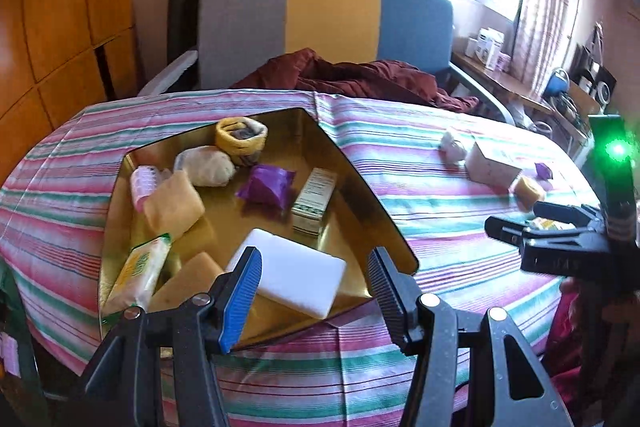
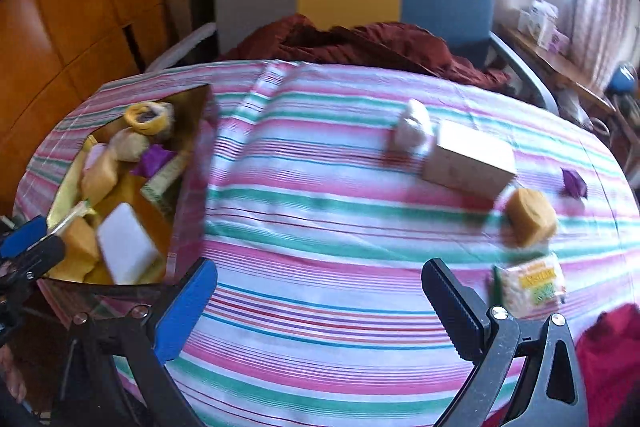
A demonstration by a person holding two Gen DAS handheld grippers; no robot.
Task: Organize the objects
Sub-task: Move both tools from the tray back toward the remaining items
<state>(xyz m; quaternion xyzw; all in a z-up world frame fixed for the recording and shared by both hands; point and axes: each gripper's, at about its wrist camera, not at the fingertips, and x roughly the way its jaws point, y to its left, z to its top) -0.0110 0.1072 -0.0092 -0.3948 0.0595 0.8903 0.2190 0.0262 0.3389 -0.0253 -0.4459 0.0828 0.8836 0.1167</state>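
A gold tray [image 1: 360, 179] sits on the striped cloth at the left and holds a white block [image 1: 298, 277], a small box [image 1: 314, 199], a purple packet [image 1: 266, 187], sponges and a yellow cup. My left gripper [image 1: 316, 287] is open and empty just above the white block. My right gripper [image 2: 320, 303] is open and empty over bare cloth. Ahead of it to the right lie a beige box [image 2: 468, 159], a white lump [image 2: 414, 127], a yellow sponge [image 2: 530, 215], a purple piece [image 2: 574, 183] and a yellow-green packet [image 2: 530, 285].
The table's far edge meets a chair [image 1: 328, 19] with dark red cloth [image 1: 360, 75] on it. A wooden cupboard [image 1: 48, 27] stands at the left. A cluttered shelf [image 1: 520, 83] runs along the right under the window.
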